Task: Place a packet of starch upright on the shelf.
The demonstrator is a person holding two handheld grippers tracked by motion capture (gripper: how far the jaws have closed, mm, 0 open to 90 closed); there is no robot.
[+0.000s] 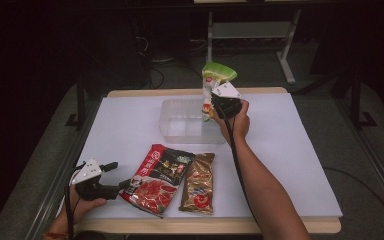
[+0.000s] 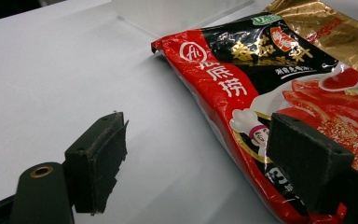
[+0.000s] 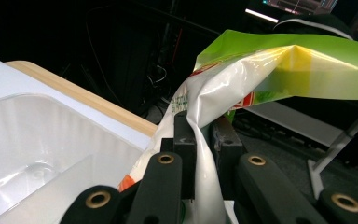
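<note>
My right gripper [image 1: 214,102] is shut on a green and white packet [image 1: 216,75], held upright over the right end of a clear plastic bin [image 1: 180,127]. In the right gripper view the black jaws pinch the white film of the packet [image 3: 261,70] above the clear bin [image 3: 37,140]. My left gripper [image 1: 115,176] stands open near the table's front left, beside a red and black packet [image 1: 157,180]. The left gripper view shows its right pad [image 2: 307,158] over the edge of that red and black packet [image 2: 261,74], its left pad [image 2: 98,158] over bare table.
A gold packet [image 1: 200,182] lies right of the red one, near the front edge. The white table top [image 1: 290,150] has free room at the right and the back left. Dark floor, cables and a stand's legs [image 1: 285,55] lie beyond the far edge.
</note>
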